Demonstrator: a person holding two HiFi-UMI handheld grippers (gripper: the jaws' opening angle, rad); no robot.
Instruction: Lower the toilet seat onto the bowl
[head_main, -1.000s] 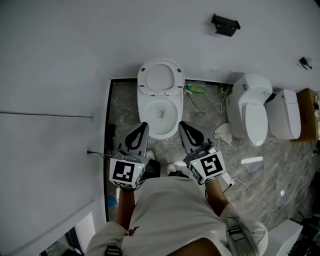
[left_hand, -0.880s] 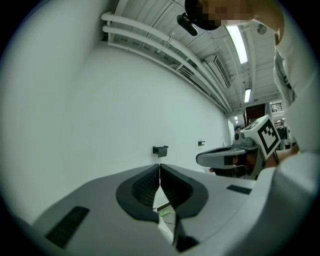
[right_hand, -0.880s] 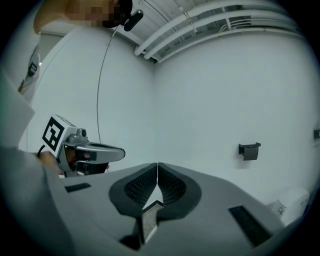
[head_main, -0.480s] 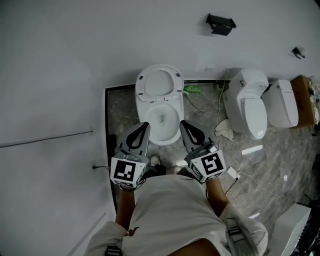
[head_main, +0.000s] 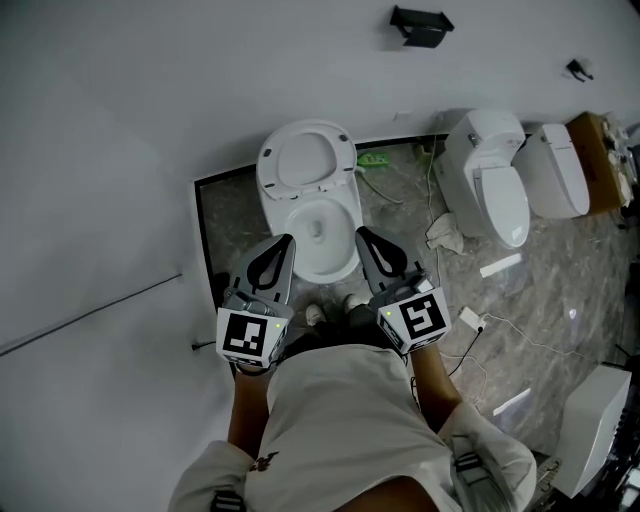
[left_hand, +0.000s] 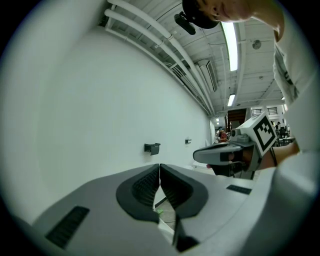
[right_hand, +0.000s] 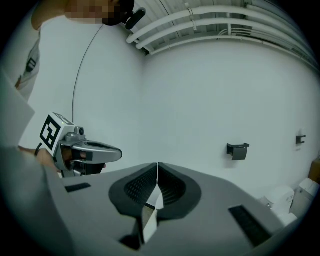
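The person's white-shirted torso (head_main: 340, 420) fills the near edge of the head view. Just beyond it the two grey grippers with square-marker cubes are held side by side, pointing ahead. The left gripper (head_main: 285, 241) has its jaws pressed together with nothing between them. The right gripper (head_main: 361, 233) is closed and empty too.

The two tips flank the front of the white ceramic toilet bowl (head_main: 325, 268) as seen from above, left tip by its left rim and right tip by its right rim. Whether they touch it cannot be told.

The white oval toilet seat (head_main: 346, 160) is raised, tipped back toward the plain white wall (head_main: 150, 100) on the far side of the open bowl. It is well apart from both sets of jaws, which sit ahead of it and to either side.

The toilet stands on the grey marbled floor (head_main: 235, 215). To the right, a second white toilet (head_main: 495, 190) has its lid down. High on the wall sits a small black bracket (head_main: 420, 25).
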